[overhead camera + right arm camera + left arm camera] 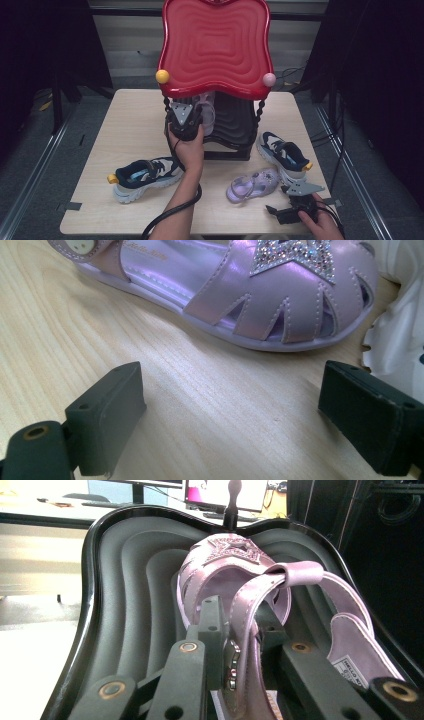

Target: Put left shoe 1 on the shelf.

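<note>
Sandal (235,580), strap clamped in the left gripper (186,126), hangs over the rack's black shelf (125,580), toe pointing away; its mate (240,285) lies just ahead of the open right gripper (235,405).

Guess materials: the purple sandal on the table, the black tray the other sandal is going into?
Sandal: looks like synthetic leather, pearly sheen, stitched edges, rhinestone star. Black tray: likely moulded plastic, matte ridged inside with a glossy rim. Both judged by look only.
</note>
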Demonstrator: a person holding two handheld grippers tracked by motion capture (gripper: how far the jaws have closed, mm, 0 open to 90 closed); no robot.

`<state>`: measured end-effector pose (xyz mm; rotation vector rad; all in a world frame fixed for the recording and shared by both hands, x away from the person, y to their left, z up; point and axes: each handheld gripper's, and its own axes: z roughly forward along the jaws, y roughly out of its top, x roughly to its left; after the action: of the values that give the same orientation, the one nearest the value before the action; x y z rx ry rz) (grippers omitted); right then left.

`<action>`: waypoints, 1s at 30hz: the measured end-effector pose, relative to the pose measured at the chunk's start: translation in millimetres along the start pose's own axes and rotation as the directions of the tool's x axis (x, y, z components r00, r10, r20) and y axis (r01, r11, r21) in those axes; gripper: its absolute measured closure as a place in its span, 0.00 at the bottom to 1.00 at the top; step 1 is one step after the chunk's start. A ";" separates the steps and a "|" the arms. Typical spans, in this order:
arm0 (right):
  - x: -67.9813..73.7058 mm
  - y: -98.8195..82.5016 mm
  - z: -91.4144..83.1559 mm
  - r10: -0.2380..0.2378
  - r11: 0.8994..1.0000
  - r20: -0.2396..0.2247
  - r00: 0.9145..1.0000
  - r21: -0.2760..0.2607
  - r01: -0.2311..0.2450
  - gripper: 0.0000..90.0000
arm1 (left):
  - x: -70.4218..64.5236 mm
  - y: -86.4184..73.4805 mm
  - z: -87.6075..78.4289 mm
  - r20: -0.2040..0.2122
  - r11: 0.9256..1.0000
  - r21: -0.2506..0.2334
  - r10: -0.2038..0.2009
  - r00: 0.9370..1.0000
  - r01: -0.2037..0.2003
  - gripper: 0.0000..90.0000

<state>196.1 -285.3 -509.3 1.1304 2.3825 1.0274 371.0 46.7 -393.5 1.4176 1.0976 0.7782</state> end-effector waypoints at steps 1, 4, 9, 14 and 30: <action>0.0 0.0 0.0 0.000 1.000 0.000 1.000 0.000 0.000 0.11 | 0.3 -0.3 1.2 -0.001 1.000 -0.002 -0.001 1.000 0.001 0.88; 0.0 0.0 0.0 0.000 1.000 -0.001 1.000 0.000 0.000 0.11 | 1.5 -1.4 4.9 -0.010 1.000 -0.008 -0.013 1.000 0.013 0.88; 0.0 0.0 0.0 0.001 1.000 0.000 1.000 0.000 -0.001 0.11 | 0.5 -2.5 11.5 -0.012 1.000 0.001 -0.002 1.000 0.002 0.88; 0.0 0.0 0.0 0.001 1.000 -0.001 1.000 0.000 -0.001 0.11 | 0.2 -3.4 16.3 -0.016 1.000 -0.007 -0.008 1.000 0.008 0.87; 0.3 0.0 -0.2 0.004 1.000 0.000 1.000 0.003 -0.004 0.11 | 3.1 -13.2 19.3 -0.017 1.000 0.014 0.012 1.000 -0.011 0.85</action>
<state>195.8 -285.2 -509.1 1.1371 2.3830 1.0258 387.3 41.8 -409.8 1.4328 1.1111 0.7936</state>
